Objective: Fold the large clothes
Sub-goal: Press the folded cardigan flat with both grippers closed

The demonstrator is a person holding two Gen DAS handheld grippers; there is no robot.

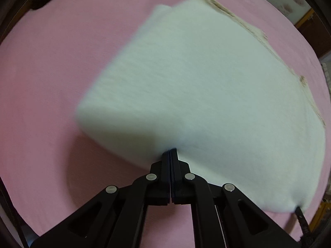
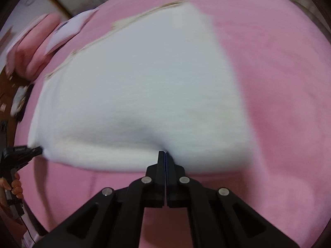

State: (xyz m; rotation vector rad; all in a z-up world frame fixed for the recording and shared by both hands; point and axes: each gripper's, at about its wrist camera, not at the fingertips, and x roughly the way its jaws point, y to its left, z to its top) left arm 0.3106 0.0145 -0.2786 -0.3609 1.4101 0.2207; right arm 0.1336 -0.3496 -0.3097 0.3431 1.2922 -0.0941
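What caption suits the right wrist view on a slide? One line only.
Right gripper shut on the near edge of a white garment over a pink bed sheet.

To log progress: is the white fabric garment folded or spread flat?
Folded: the white fabric garment shows a doubled rounded edge and a beige trimmed edge on top, over the pink sheet.

small pale lettering sits on the left gripper (image 2: 39, 150) in the right wrist view, too blurred to read.

pink bed (image 1: 51, 82), white garment (image 1: 196, 82) on it
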